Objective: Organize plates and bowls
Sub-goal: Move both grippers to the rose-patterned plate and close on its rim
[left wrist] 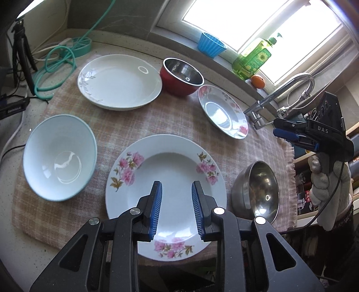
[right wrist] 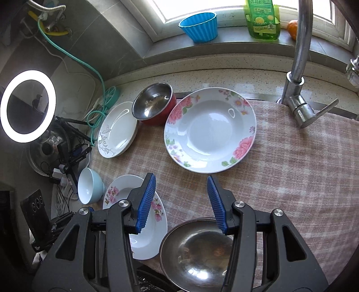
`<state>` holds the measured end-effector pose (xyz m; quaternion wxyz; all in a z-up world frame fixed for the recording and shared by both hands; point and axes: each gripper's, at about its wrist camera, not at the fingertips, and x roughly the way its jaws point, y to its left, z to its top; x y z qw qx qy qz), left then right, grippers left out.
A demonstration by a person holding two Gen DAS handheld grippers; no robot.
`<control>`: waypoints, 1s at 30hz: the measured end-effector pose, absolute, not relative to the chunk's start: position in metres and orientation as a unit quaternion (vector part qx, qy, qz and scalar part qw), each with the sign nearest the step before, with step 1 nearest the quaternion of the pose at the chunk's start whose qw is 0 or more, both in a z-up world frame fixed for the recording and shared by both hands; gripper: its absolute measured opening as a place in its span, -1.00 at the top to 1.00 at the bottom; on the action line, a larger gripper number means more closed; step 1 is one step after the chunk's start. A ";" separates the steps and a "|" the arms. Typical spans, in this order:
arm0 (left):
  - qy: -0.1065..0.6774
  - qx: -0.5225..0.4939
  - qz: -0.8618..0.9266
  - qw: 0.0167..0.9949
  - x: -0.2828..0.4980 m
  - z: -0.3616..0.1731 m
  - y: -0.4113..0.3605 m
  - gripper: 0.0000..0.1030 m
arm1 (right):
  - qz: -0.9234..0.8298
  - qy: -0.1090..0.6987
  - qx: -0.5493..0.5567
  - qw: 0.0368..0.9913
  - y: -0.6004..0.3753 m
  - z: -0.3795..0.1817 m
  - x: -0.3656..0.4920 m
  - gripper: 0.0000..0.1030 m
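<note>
My left gripper point(left wrist: 176, 186) hangs open, nothing between its blue pads, over a pink-flowered plate point(left wrist: 166, 170) at the front of the checked cloth point(left wrist: 170, 119). A pale blue bowl point(left wrist: 59, 157) lies tilted to its left, a steel bowl point(left wrist: 258, 191) to its right. Further back are a white leaf-patterned plate point(left wrist: 120, 82), a red bowl with a steel inside point(left wrist: 182, 75) and a rose-patterned plate point(left wrist: 222, 111). A gloved hand point(left wrist: 323, 179) holds my right gripper point(left wrist: 275, 131) at the right. In the right wrist view the right gripper point(right wrist: 180, 179) is open and empty above the steel bowl point(right wrist: 202, 253), short of the rose-patterned plate point(right wrist: 209, 130).
A chrome faucet point(right wrist: 298, 67) rises at the cloth's far right corner. On the window sill stand a blue ribbed cup point(right wrist: 199, 24), a green soap bottle point(right wrist: 262, 20) and an orange point(left wrist: 258, 80). A green hose point(left wrist: 56, 65) coils at the left, beside a ring light point(right wrist: 28, 105).
</note>
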<state>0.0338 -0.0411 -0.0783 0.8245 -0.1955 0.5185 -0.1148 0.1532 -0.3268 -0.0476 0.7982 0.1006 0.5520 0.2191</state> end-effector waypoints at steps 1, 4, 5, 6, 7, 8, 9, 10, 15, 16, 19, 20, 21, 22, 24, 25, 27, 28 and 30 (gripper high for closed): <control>0.515 -0.196 -0.118 0.826 0.039 -0.076 -0.044 0.47 | 0.214 0.550 0.101 0.801 -0.335 -0.045 0.155 0.03; 0.506 -0.188 -0.128 0.832 0.055 -0.069 -0.053 0.46 | 0.197 0.543 0.099 0.810 -0.355 -0.041 0.160 0.03; 0.503 -0.187 -0.131 0.834 0.061 -0.067 -0.055 0.46 | 0.190 0.542 0.099 0.813 -0.362 -0.040 0.164 0.03; 0.501 -0.186 -0.134 0.835 0.067 -0.067 -0.059 0.46 | 0.184 0.540 0.101 0.815 -0.369 -0.041 0.167 0.03; 0.500 -0.185 -0.135 0.835 0.075 -0.067 -0.062 0.46 | 0.178 0.539 0.104 0.817 -0.376 -0.042 0.172 0.03; 0.499 -0.186 -0.136 0.836 0.082 -0.067 -0.064 0.46 | 0.171 0.539 0.107 0.818 -0.382 -0.044 0.177 0.03; 0.498 -0.190 -0.139 0.835 0.090 -0.067 -0.066 0.46 | 0.165 0.539 0.111 0.818 -0.387 -0.047 0.182 0.03; 0.498 -0.191 -0.140 0.834 0.099 -0.068 -0.069 0.46 | 0.161 0.540 0.118 0.818 -0.393 -0.051 0.188 0.03; 0.503 -0.187 -0.136 0.833 0.137 -0.076 -0.082 0.46 | 0.150 0.549 0.140 0.811 -0.405 -0.076 0.214 0.03; 0.502 -0.184 -0.133 0.834 0.143 -0.077 -0.084 0.46 | 0.147 0.551 0.139 0.810 -0.405 -0.081 0.219 0.03; 0.507 -0.184 -0.130 0.832 0.163 -0.084 -0.089 0.46 | 0.146 0.556 0.134 0.807 -0.401 -0.095 0.231 0.03; 0.511 -0.185 -0.131 0.829 0.169 -0.087 -0.091 0.46 | 0.146 0.557 0.129 0.807 -0.398 -0.099 0.235 0.03; 0.515 -0.184 -0.130 0.827 0.175 -0.091 -0.093 0.46 | 0.145 0.558 0.126 0.807 -0.396 -0.103 0.239 0.03; 0.518 -0.184 -0.127 0.826 0.179 -0.094 -0.094 0.46 | 0.145 0.560 0.125 0.806 -0.393 -0.107 0.242 0.03; 0.523 -0.185 -0.129 0.822 0.188 -0.102 -0.098 0.46 | 0.145 0.565 0.122 0.803 -0.389 -0.114 0.249 0.08; 0.526 -0.186 -0.127 0.820 0.192 -0.106 -0.099 0.46 | 0.144 0.568 0.119 0.802 -0.387 -0.118 0.253 0.16; 0.529 -0.196 -0.125 0.816 0.198 -0.112 -0.099 0.46 | 0.144 0.573 0.116 0.799 -0.384 -0.125 0.260 0.25; 0.531 -0.200 -0.125 0.814 0.201 -0.115 -0.098 0.46 | 0.141 0.575 0.116 0.798 -0.384 -0.128 0.263 0.28; 0.533 -0.201 -0.122 0.813 0.206 -0.119 -0.098 0.46 | 0.136 0.577 0.119 0.797 -0.385 -0.133 0.268 0.29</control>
